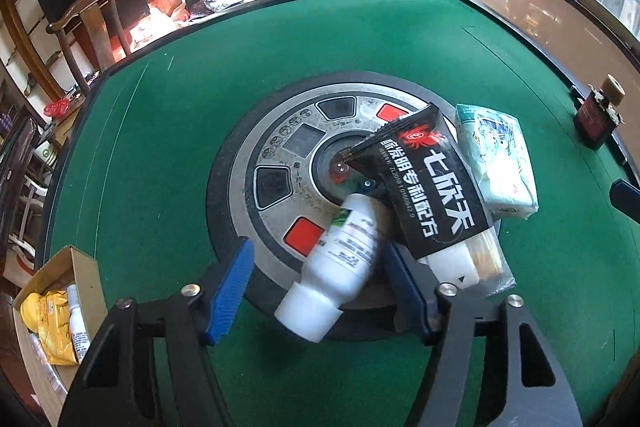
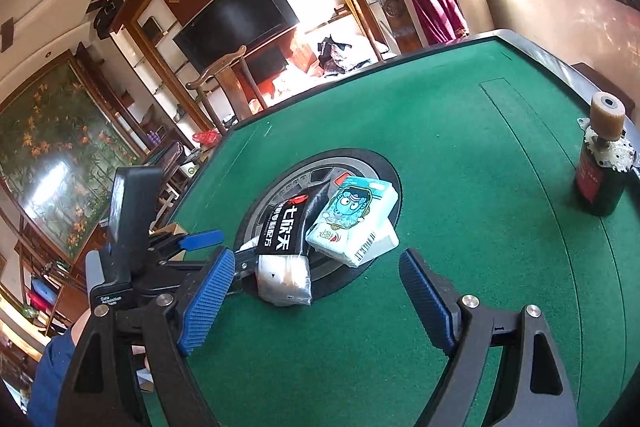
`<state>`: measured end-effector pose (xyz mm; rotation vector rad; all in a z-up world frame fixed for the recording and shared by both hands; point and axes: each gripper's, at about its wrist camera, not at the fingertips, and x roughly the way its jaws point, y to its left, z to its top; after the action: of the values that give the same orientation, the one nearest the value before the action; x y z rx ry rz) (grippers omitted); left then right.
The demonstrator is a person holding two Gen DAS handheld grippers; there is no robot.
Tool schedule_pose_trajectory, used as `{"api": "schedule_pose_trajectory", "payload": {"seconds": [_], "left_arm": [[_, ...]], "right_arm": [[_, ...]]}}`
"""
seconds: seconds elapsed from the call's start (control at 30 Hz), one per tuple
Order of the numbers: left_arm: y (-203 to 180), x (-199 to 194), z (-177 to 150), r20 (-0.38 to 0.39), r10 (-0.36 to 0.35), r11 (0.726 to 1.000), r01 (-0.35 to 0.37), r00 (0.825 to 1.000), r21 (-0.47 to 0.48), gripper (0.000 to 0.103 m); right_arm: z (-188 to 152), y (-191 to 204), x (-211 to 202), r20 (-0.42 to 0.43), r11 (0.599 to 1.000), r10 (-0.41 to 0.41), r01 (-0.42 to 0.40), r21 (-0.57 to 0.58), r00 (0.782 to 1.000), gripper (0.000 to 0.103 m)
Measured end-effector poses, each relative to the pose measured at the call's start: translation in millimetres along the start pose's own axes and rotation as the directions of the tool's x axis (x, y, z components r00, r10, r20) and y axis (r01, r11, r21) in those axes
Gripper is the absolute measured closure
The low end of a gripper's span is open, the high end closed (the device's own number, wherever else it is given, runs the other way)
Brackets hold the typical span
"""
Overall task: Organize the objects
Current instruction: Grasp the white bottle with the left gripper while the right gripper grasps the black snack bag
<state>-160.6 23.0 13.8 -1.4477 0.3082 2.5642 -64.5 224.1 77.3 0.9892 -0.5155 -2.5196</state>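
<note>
A green felt table [image 1: 160, 147] with a dark raised rim carries everything. At its centre sits a round metal dial [image 1: 280, 163] with red and black buttons. On the dial, toward four o'clock, lie a white bottle [image 1: 340, 259] on its side, a black sachet pack [image 1: 432, 179] propped over it, and a tissue pack [image 1: 496, 159] — the tissue pack overhangs the dial's edge. At the table's three o'clock edge stands a dark bottle [image 2: 600, 175] — upright, well apart from the pile.

left gripper [image 1: 316, 291]: angled steeply down, jaws part-open, pads seemingly not yet pressing
right gripper [image 2: 316, 301]: jaws wide, empty
</note>
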Motion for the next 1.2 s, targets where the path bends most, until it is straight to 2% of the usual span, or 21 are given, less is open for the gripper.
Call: {"api": "schedule_pose_trajectory", "payload": {"seconds": [0.13,0.23,0.4,0.53,0.67,0.77,0.87,1.03,1.2], "left_arm": [[-7.3,7.9,6.4,-0.011,-0.015,1.000,0.015,1.000,-0.004,0.067],[-9.1,13.1,4.7,-0.010,-0.006,0.999,0.006,1.000,-0.040,0.070],[-1.3,5.2,-16.8,0.030,0.008,0.991,-0.004,1.000,-0.135,0.070],[3.8,-16.1,-55.9,0.057,0.032,0.980,-0.021,0.998,-0.197,0.070],[8.1,-32.7,-85.4,0.105,0.060,0.972,-0.034,0.993,-0.231,0.070],[14.3,-32.8,-87.6,0.114,0.064,0.970,-0.035,0.991,-0.241,0.070],[21.7,-30.4,-88.8,0.114,0.035,0.963,-0.003,0.993,-0.269,0.070],[29.5,-25.8,-88.3,0.119,-0.001,0.953,0.037,0.993,-0.300,0.070],[29.8,-23.3,-86.6,0.122,-0.013,0.951,0.050,0.992,-0.305,0.070]], "right_arm": [[-1.6,-0.2,1.1,-0.003,1.000,-0.010,0.010,0.005,1.000,0.015],[-2.7,1.7,0.9,-0.006,1.000,-0.010,0.010,0.003,1.000,0.015],[-3.1,2.2,-0.2,-0.006,1.000,-0.015,0.015,0.001,1.000,0.015],[-5.8,6.8,2.2,-0.017,1.000,-0.013,0.012,-0.022,1.000,0.015],[-12.5,24.8,14.9,-0.046,0.993,-0.049,0.043,-0.114,0.998,0.015],[-17.7,40.6,26.9,-0.065,0.984,-0.069,0.057,-0.171,0.995,0.015],[-17.2,57.7,38.4,-0.071,0.971,-0.107,0.089,-0.220,0.992,0.015],[-4.2,72.8,67.0,-0.088,0.969,-0.127,0.105,-0.226,0.988,0.015],[7.8,80.4,97.2,-0.102,0.950,-0.224,0.194,-0.244,0.969,0.016]]}}
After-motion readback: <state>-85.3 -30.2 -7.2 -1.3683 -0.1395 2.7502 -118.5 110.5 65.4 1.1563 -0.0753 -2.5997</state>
